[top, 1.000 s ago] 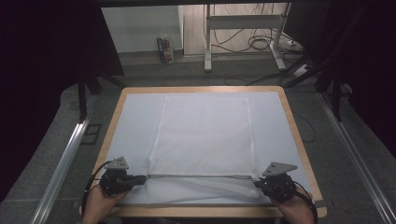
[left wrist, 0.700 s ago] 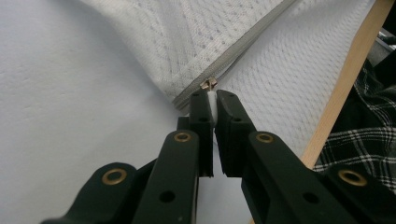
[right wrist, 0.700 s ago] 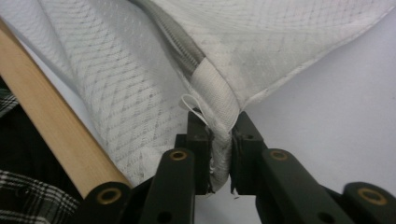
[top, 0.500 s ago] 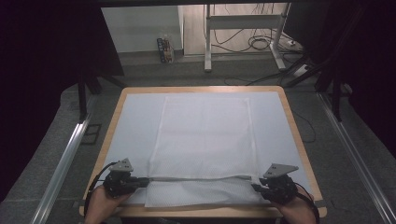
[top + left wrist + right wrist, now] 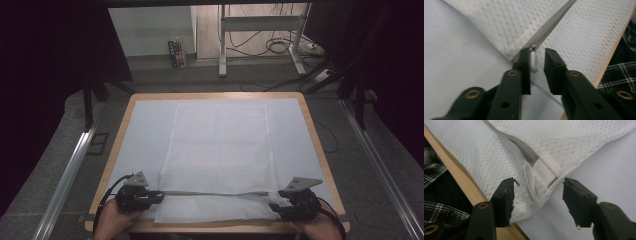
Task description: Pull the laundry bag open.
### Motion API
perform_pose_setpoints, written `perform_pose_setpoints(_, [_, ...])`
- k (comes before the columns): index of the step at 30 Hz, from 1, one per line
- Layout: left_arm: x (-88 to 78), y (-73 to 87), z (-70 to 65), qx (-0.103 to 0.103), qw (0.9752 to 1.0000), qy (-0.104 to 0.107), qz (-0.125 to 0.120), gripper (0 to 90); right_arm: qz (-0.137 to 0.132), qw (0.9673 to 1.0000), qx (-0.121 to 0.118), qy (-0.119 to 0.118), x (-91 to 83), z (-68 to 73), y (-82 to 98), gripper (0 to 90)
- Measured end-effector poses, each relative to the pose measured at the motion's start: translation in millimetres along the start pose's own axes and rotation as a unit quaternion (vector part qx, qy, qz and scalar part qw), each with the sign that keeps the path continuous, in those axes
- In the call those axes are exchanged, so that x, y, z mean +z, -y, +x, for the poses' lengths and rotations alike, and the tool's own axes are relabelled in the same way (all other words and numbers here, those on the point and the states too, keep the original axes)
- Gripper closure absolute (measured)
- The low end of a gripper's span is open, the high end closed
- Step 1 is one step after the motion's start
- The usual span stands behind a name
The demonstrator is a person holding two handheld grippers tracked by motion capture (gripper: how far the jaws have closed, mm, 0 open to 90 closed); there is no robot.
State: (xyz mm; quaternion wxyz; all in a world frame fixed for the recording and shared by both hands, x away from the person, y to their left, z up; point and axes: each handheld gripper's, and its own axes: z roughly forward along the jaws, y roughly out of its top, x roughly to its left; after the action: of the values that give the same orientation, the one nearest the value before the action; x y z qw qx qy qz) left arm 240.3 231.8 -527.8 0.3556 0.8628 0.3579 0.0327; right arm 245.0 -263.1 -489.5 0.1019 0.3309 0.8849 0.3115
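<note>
Between the left gripper's (image 5: 537, 58) fingers (image 5: 525, 65) stands a small white zip pull (image 5: 533, 62), just beside one pad with a gap to the other; the fingers have just been opening and stand a little apart, clamped on nothing. The pull hangs from a brass slider (image 5: 533, 46) at the end of a grey zip (image 5: 549, 27) that runs straight across a white mesh bag (image 5: 506, 22). The right gripper's (image 5: 539, 187) fingers (image 5: 505, 192) have also just been opening and stand wide apart around the bag's other corner, where a white loop (image 5: 530, 182) and a white tab (image 5: 546, 172) close off the zip's end; neither pad touches the cloth. No writing or label can be read on the bag. In the high view the bag (image 5: 220, 145) lies flat on a pale sheet (image 5: 145, 130) over the counter (image 5: 125, 117), its zip (image 5: 215, 192) close to the near edge, running between the left gripper (image 5: 157, 196) and the right gripper (image 5: 272, 206). Both grippers lie low and level at the bag's near corners, pointing inward toward each other, with a hand (image 5: 112, 225) behind each at the counter's near edge. A checked garment (image 5: 621, 72) shows past that edge.
</note>
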Motion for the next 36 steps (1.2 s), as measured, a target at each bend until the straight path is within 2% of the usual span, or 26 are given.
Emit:
perform_pose_setpoints(2, [-0.5,-0.2,-0.1,-0.003,0.9999,-0.007,-0.008,64.3,-0.002,1.0000,0.002,0.002,1.7,-1.5,-0.2,36.3])
perform_pose_setpoints(7, [-0.5,-1.1,-1.0,-0.003,0.9995,-0.018,-0.025,37.1,-0.019,0.9998,0.003,0.008,3.1,-3.5,-2.3,25.6])
perform_pose_setpoints(10, [-1.0,-1.6,-4.9,0.004,0.9986,-0.040,-0.034,21.3,-0.026,0.9996,0.005,0.012,3.0,-5.6,-2.5,22.6])
perform_pose_setpoints(13, [-2.1,-2.1,-8.2,0.009,0.9973,-0.060,-0.043,10.3,-0.038,0.9992,0.000,0.014,2.6,-6.8,-3.0,18.3])
perform_pose_setpoints(15, [-4.1,-2.1,-10.3,0.006,0.9965,-0.068,-0.048,6.6,-0.046,0.9988,-0.002,0.015,1.8,-6.6,-3.5,15.3])
perform_pose_setpoints(17, [-6.1,-1.7,-13.4,0.012,0.9961,-0.073,-0.048,3.2,-0.049,0.9985,-0.009,0.020,1.9,-6.0,-3.6,11.2])
perform_pose_setpoints(18, [-8.7,-1.6,-16.1,0.013,0.9951,-0.083,-0.052,3.4,-0.052,0.9983,-0.013,0.025,2.1,-5.8,-3.7,9.4])
perform_pose_setpoints(21, [-14.7,-0.1,-20.1,0.008,0.9936,-0.089,-0.069,3.2,-0.062,0.9975,-0.019,0.030,2.1,-6.8,-3.5,5.3])
perform_pose_setpoints(24, [-18.3,4.1,-22.5,0.007,0.9910,-0.110,-0.076,2.1,-0.072,0.9967,-0.016,0.032,1.5,-8.7,-2.9,3.9])
perform_pose_setpoints(29, [-22.9,18.7,-23.8,0.011,0.9857,-0.146,-0.084,0.3,-0.076,0.9963,-0.007,0.038,2.1,-15.0,0.6,2.6])
perform_pose_setpoints(32, [-25.7,28.3,-23.1,0.004,0.9836,-0.157,-0.089,0.6,-0.077,0.9960,0.002,0.044,3.9,-19.7,3.0,1.1])
perform_pose_setpoints(34, [-26.2,34.1,-21.6,-0.001,0.9830,-0.160,-0.090,1.2,-0.081,0.9955,0.012,0.048,4.3,-23.4,5.0,0.0])
perform_pose_setpoints(36, [-25.4,38.1,-19.7,-0.007,0.9836,-0.159,-0.085,1.2,-0.088,0.9952,0.023,0.036,4.7,-27.7,7.7,0.0])
